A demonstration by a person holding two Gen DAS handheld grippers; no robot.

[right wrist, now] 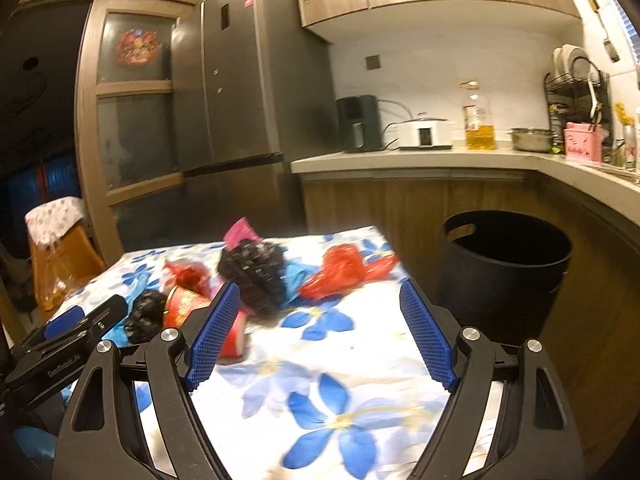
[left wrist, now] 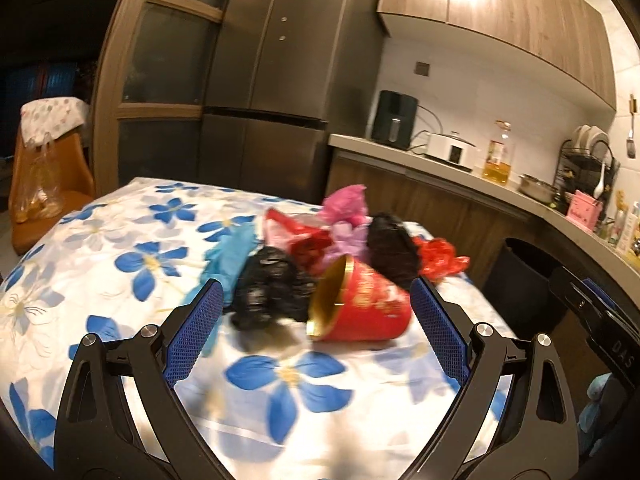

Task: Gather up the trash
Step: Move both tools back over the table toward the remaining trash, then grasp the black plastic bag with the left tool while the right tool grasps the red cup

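Observation:
A pile of trash lies on the flowered tablecloth [left wrist: 120, 248]: a tipped red and gold cup [left wrist: 360, 304], black crumpled bags [left wrist: 268, 284] [left wrist: 390, 244], a red bag [left wrist: 440, 258], pink [left wrist: 346, 200] and blue [left wrist: 232, 252] pieces. My left gripper [left wrist: 316, 304] is open, its jaws wide on either side of the cup and the near black bag, just short of them. My right gripper [right wrist: 320, 304] is open and empty above the cloth, with a black bag [right wrist: 256, 272] and a red bag [right wrist: 340, 272] just beyond it. A black bin [right wrist: 504, 272] stands right of the table.
A kitchen counter [right wrist: 400, 160] with an oil bottle, a pot and appliances runs behind and to the right. A dark fridge [right wrist: 240, 80] stands behind the table. An orange chair [left wrist: 44, 184] with a plastic bag is at the left. The left gripper's body [right wrist: 68, 348] shows in the right wrist view.

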